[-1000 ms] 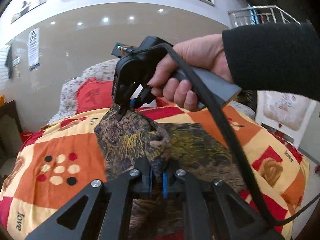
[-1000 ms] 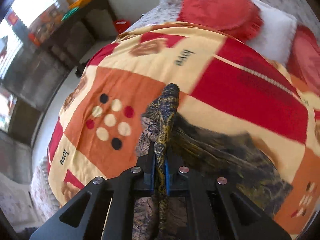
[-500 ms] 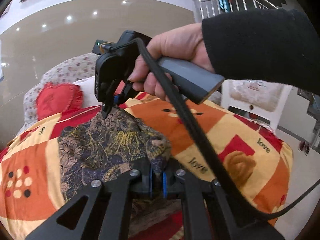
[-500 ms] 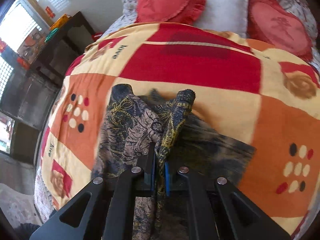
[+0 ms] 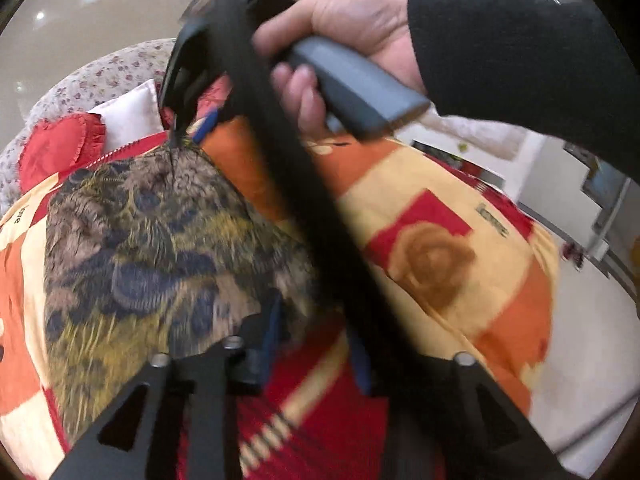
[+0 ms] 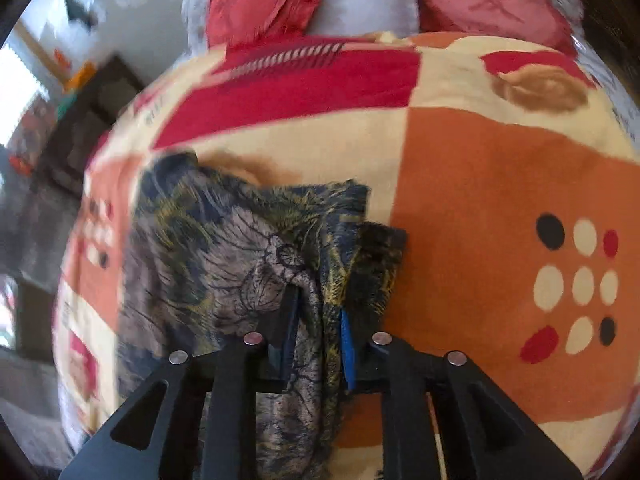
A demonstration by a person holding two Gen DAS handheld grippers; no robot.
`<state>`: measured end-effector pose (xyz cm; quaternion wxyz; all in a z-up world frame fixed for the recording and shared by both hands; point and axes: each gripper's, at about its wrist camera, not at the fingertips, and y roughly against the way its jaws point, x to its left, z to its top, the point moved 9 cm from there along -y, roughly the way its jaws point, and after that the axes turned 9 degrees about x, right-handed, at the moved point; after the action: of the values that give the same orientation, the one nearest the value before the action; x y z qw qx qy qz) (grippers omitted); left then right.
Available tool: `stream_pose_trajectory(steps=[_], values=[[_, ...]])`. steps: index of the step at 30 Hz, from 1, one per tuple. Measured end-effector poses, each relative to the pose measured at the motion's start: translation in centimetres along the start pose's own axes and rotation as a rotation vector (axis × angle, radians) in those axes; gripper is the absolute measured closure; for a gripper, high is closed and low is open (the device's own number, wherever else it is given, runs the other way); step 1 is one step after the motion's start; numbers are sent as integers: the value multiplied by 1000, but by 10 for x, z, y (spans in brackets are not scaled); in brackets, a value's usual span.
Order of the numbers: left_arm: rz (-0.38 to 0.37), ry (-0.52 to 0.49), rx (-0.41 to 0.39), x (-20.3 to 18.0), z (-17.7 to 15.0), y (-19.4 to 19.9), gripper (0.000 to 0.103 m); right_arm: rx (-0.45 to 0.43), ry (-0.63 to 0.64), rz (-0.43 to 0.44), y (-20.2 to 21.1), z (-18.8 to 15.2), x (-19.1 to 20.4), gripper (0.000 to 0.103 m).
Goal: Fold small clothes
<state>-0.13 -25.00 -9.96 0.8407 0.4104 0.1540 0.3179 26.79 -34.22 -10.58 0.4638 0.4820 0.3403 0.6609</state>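
the patterned cloth [image 5: 148, 240] lies on the bright blanket [image 5: 460, 264] on the bed, over on the left side in the left wrist view. it is partly folded, with one layer on top of another.

start at the left. the left gripper [image 5: 316, 344] has just been opening. its two blue pads now stand apart. the near corner of the cloth sits right by the left pad, a bit between the jaws, but the pads do not look like they press on it. so this claw has let go. most of the cloth spreads up and to the left from it, away from the claw.

now to the right. a hand [image 5: 344, 52] in a black sleeve [image 5: 520, 56] holds the right gripper [image 6: 318, 344]. its jaws have just been opening too. a bunched strip of cloth hangs down between the blue pads, and it looks loose, not squeezed. it may touch the right pad; that is hard to tell. in the left wrist view its tip sits at the far corner of the cloth.

so both claws sit at one edge of the cloth, one at each end, and the cloth's long way runs between them. i think both claws need to back off from that edge so the fold stays flat.

the red pillows [image 6: 264, 4] are far at the top, well apart from the cloth.
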Motion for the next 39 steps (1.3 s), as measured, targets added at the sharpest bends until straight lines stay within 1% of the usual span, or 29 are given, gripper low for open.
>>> stream_pose_trajectory(steps=[2,4,6,8,10,11,12,13,14,16,17,19,20,21,22,24,26,27,28,29,30,32,34,36,37,39], values=[[5,-4,-7,2,-17,21,54,-111,-34,82,36,-4,-1,62],[31,12,-15,13,-31,38,54,-194,-33,135,66,-15,3,57],[59,71,-13,37,-37,51,54,-251,12,140,88,-35,11,56],[107,165,-11,70,-34,57,54,-272,88,114,97,-63,23,56],[167,303,-3,110,-29,63,54,-273,172,67,91,-93,41,57],[189,376,12,130,-26,63,54,-277,211,22,84,-110,50,58],[196,431,38,141,-24,57,54,-278,229,-5,76,-119,57,61],[189,473,73,150,-26,50,56,-280,254,-46,66,-130,63,66],[182,519,125,155,-30,36,63,-275,260,-105,51,-140,67,68],[185,560,232,157,-45,11,64,-262,248,-165,28,-155,70,69],[199,559,249,158,-50,5,64,-259,238,-185,20,-162,68,69],[233,535,242,156,-53,4,63,-228,192,-257,-6,-174,55,69],[238,534,245,156,-53,5,63,-249,165,-254,-11,-176,51,69],[237,534,251,156,-54,6,63,-307,137,-224,-9,-177,47,69],[229,538,255,157,-54,8,63,-321,110,-196,-9,-178,43,69],[217,547,252,157,-51,16,63,-314,92,-162,-7,-177,41,68],[207,539,229,161,-39,24,63,-276,70,-140,-7,-176,39,68],[210,536,188,169,-28,33,63,-232,66,-147,-6,-176,40,68],[215,536,153,175,-18,36,62,-215,62,-158,-1,-174,43,68],[223,537,121,181,-5,35,57,-224,60,-171,7,-168,46,68],[239,535,89,192,10,37,51,-264,64,-183,19,-157,50,68],[268,539,54,218,40,36,45,-352,55,-224,43,-128,56,68],[255,560,31,239,66,26,45,-407,30,-261,54,-100,58,67],[244,591,33,255,78,10,45,-434,-12,-301,54,-65,54,67],[258,606,51,264,83,-6,45,-438,-32,-309,51,-52,50,67],[273,624,87,271,82,-30,45,-422,-58,-321,35,-30,46,67]])
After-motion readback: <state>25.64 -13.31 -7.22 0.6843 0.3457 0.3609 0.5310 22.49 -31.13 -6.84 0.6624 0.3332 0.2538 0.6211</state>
